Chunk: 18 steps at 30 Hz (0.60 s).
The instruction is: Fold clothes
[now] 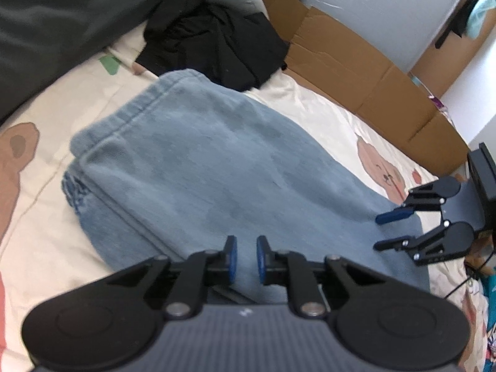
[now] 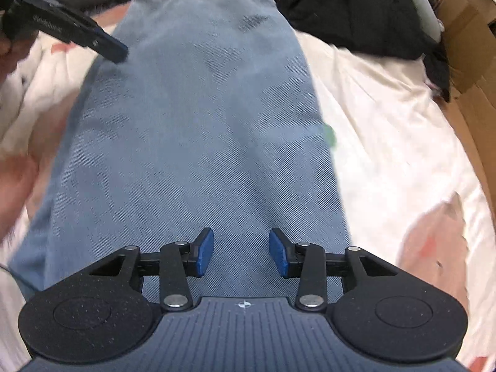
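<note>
While the folded light-blue denim garment [image 1: 198, 167] lay flat on the cream bedsheet printed with brown bears [image 1: 347, 117], the left tongs [image 1: 246, 257] hung over its near end with a narrow gap between the blue pads and nothing between them. The right tongs [image 1: 379, 232] stood clearly apart over the garment's right edge, empty as well.

The left wrist view alone showed the stitched hem at the garment's far end and a frayed patch on the layer beneath it. It also showed a flattened brown cardboard sheet [image 1: 350, 62] along the bed's far side and a grey panel [image 1: 387, 9] carrying a white and blue label in the upper right corner, whose print was too small to read. The right wrist view alone showed the twill weave of the denim from close by, and the left tongs from the side at the upper left, pointing down at the garment's left edge.

A crumpled black garment [image 1: 217, 40] lay beyond the denim in both views. No other writing was legible.
</note>
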Available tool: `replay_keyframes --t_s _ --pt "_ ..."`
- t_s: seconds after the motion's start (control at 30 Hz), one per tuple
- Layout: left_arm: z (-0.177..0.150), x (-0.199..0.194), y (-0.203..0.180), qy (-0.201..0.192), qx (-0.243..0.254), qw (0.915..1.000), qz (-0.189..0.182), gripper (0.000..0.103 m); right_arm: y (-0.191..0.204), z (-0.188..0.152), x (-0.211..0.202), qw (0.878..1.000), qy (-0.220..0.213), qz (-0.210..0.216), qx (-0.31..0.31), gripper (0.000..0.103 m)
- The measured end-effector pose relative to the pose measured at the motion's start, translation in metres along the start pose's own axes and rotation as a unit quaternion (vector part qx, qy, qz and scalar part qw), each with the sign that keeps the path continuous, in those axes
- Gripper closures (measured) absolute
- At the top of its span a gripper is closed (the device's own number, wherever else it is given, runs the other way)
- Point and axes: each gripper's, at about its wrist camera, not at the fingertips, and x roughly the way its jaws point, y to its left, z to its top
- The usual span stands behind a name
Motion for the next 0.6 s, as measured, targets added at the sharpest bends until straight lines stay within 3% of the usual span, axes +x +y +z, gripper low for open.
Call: replay_keyframes --t_s 0.27,0.6 --pt "-0.003 0.014 -0.031 0.028 0.02 0.9993 -0.014 0.089 -0.025 -0.06 -0.024 0.999 0.023 -0.021 0.03 0.057" --pt "-0.002 0.04 -0.073 0.088 0.059 0.9941 -0.023 0.089 -0.022 -0.121 -0.042 0.991 -0.025 -0.051 0.12 0.056"
